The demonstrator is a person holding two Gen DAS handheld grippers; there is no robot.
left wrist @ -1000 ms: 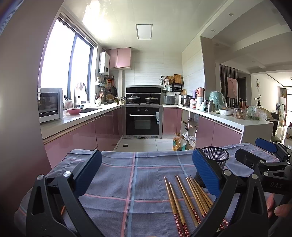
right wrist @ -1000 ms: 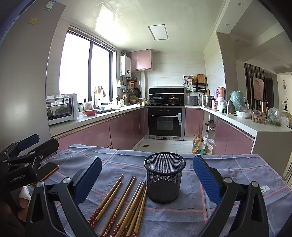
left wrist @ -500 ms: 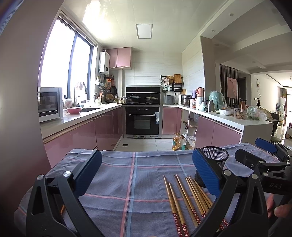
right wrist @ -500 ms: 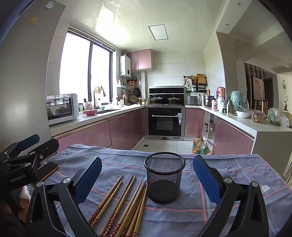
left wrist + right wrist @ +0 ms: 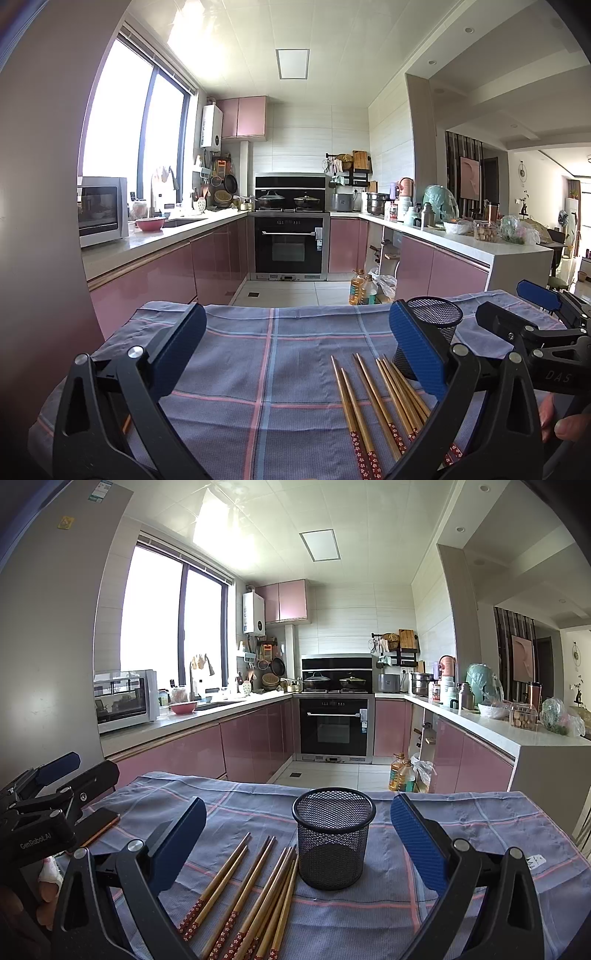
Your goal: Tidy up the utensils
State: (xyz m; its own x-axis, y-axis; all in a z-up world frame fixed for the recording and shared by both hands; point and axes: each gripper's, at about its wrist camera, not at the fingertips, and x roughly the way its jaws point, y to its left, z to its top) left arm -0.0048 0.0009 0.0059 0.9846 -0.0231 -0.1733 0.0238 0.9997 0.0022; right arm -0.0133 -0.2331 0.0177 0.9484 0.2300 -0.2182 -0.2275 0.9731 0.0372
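Chopsticks (image 5: 255,893) are all still loose on the table, a fanned-out bunch of wooden ones with red flower-patterned ends lying flat on the blue-grey plaid tablecloth (image 5: 480,823). Their plain tips point toward the far edge of the table and the patterned ends toward the cameras. Just to their right stands the black mesh cup (image 5: 333,843), upright and with nothing in it, and the nearest stick tips end up right beside its base, maybe touching, hard to say. Left gripper (image 5: 295,354) hangs over the cloth with its blue pads spread wide and nothing between them; from its own camera the chopsticks sit toward its right finger, which partly covers the cup. Right gripper (image 5: 297,843) is the same deal, wide open and holding nothing, with the cup sitting pretty much dead centre between its two fingers in its view. At the left of the right camera's view there's a dark phone (image 5: 98,825) with an orange edge lying on the cloth, partly under the left gripper's body. Behind the table is a kitchen with pink cabinets (image 5: 255,740) and a black oven (image 5: 334,725).
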